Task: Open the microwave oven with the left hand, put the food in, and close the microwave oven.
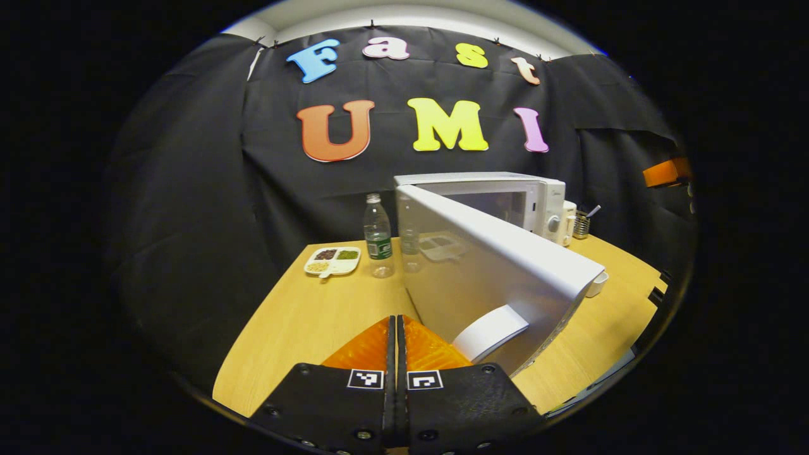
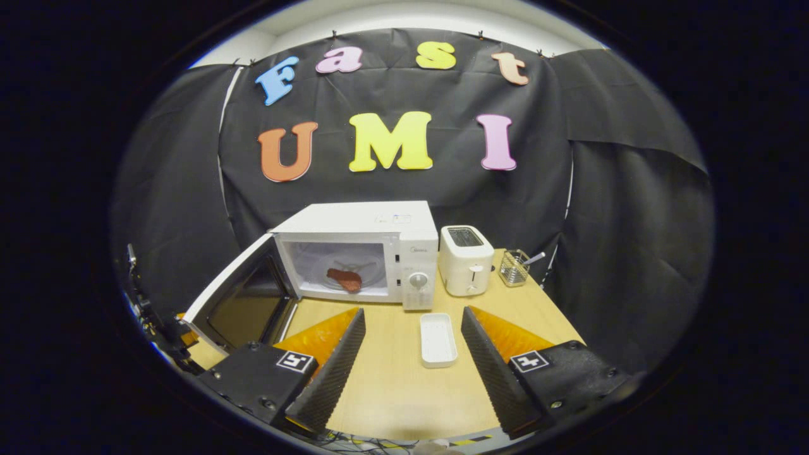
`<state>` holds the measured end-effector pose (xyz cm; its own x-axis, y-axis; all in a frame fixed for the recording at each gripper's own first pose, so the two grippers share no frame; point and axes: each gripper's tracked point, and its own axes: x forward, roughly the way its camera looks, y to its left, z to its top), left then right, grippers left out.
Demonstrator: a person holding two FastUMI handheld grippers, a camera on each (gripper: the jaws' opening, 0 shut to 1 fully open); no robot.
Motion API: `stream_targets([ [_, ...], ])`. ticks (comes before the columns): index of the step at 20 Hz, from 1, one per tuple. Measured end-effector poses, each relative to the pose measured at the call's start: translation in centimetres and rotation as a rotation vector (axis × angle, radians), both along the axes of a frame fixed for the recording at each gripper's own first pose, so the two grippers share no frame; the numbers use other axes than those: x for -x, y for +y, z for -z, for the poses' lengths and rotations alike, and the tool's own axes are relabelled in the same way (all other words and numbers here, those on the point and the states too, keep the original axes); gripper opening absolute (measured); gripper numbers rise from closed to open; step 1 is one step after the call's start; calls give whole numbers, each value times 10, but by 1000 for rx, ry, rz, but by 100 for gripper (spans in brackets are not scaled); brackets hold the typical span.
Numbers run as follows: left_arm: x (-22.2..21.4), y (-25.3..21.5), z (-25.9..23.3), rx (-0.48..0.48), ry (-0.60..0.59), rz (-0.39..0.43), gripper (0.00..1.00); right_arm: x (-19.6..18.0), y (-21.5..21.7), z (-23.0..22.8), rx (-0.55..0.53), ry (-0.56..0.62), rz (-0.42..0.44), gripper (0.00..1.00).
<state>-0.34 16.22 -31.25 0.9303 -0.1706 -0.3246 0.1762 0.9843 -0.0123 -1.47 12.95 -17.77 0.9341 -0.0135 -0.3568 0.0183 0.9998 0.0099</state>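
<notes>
1. The microwave oven (image 2: 357,253) is a white box standing at the back of the wooden bench (image 2: 392,385), against the black cloth wall, with a round knob and control strip down its right side
2. Its door (image 2: 237,297) is swung wide open to the left; in the right gripper view the inner face shows a dark window inside a white frame
3. Inside the lit white cavity a reddish-brown piece of food (image 2: 344,279) lies on the round glass turntable, toward the front left
4. In the left gripper view the door (image 1: 499,278) is seen from its outer side as a broad white panel standing just ahead of the fingers, with a curved white handle (image 1: 490,332) near its lower free edge
5. The left gripper (image 1: 396,344) is clenched, its two orange-backed fingers pressed flat together with nothing between them; it sits close to the handle, but whether it touches the door cannot be told
6. The right gripper (image 2: 412,338) is released, jaws spread wide and empty above the bench in front of the oven
7. A small white rectangular tray (image 2: 438,339) lies on the bench between those spread fingers, in front of the oven's control strip
8. A white toaster (image 2: 466,260) stands just to the right of the oven, and a wire holder (image 2: 513,268) with a utensil sits further right
9. On the far side of the door, the left gripper view shows a clear plastic bottle (image 1: 378,237) with a green label and a white divided dish (image 1: 332,261) of dark, green and yellow bits
</notes>
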Motion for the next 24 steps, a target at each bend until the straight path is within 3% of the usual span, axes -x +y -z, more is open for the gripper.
stream_targets([
  [14, -51, -178, -16, 66, -20, 191, 0, 1, -97, -16, -20, -27, 83, 98],
  [24, -107, -248, -12, 47, -34, 265, 0, -14, -152, -20, 4, -25, 138, 98],
])
